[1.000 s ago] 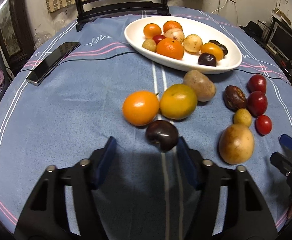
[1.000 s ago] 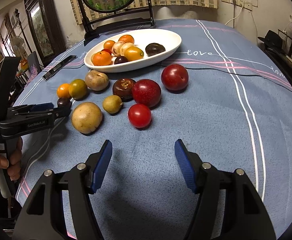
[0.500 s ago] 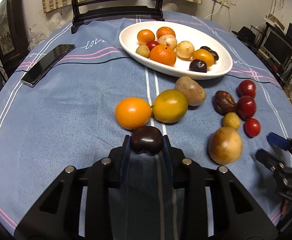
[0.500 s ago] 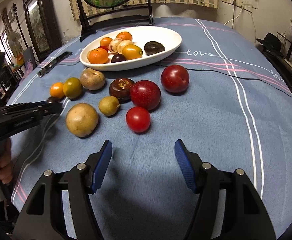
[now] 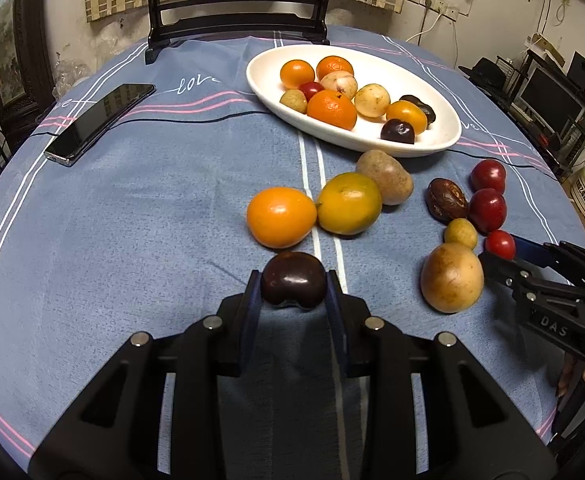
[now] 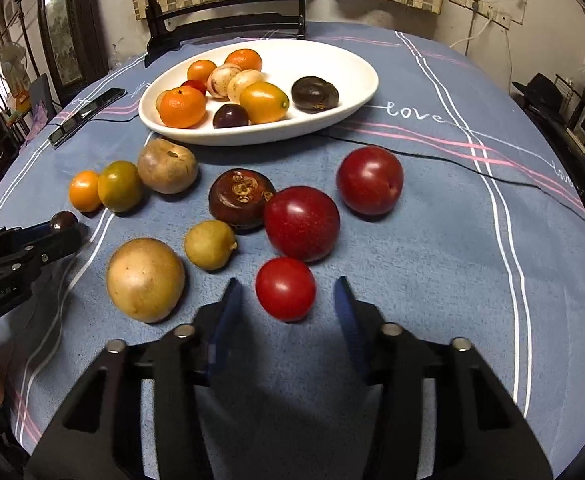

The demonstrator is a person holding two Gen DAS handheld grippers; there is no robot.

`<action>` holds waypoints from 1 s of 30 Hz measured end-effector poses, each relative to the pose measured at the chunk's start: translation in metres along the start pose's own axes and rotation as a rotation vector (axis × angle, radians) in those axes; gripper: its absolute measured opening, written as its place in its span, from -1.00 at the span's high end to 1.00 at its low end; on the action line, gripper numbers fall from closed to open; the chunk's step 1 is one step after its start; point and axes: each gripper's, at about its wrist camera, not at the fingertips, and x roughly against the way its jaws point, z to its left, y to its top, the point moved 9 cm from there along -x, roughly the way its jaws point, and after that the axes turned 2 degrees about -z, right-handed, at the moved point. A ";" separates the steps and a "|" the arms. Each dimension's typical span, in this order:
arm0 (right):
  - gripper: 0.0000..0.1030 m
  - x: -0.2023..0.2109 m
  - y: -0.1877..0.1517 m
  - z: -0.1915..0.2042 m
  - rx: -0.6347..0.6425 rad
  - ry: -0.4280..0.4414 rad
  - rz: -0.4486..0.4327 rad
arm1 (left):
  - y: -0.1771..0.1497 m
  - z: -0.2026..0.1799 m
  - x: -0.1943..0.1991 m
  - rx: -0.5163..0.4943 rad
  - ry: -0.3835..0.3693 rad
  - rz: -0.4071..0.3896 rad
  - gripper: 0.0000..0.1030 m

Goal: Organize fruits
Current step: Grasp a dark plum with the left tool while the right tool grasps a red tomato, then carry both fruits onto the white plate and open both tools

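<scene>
My left gripper [image 5: 293, 284] is shut on a dark purple plum [image 5: 293, 279] low over the blue tablecloth, just in front of an orange [image 5: 281, 217] and a greenish orange [image 5: 349, 203]. My right gripper [image 6: 288, 294] has its jaws closing around a small red tomato [image 6: 285, 289]; a gap still shows on each side of it. Loose fruit lies beyond: two red plums [image 6: 301, 223], a brown fruit [image 6: 241, 198], a small yellow-green fruit [image 6: 209, 244] and a large tan fruit [image 6: 145, 279]. The white oval dish [image 5: 448, 136] at the back holds several fruits.
A black phone [image 5: 100, 122] lies on the cloth at the left. A dark wooden stand [image 5: 236, 16] rises behind the dish. A thin black cable [image 6: 472, 170] crosses the cloth on the right. Shelves and monitors stand beyond the table's right edge.
My left gripper closed onto the dark plum. My right gripper moved forward up to the small red tomato and its jaws narrowed around it.
</scene>
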 end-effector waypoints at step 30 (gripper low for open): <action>0.45 0.092 0.035 -0.017 -0.024 0.080 -0.252 | 0.056 -0.017 0.057 -0.084 -0.015 -0.114 0.38</action>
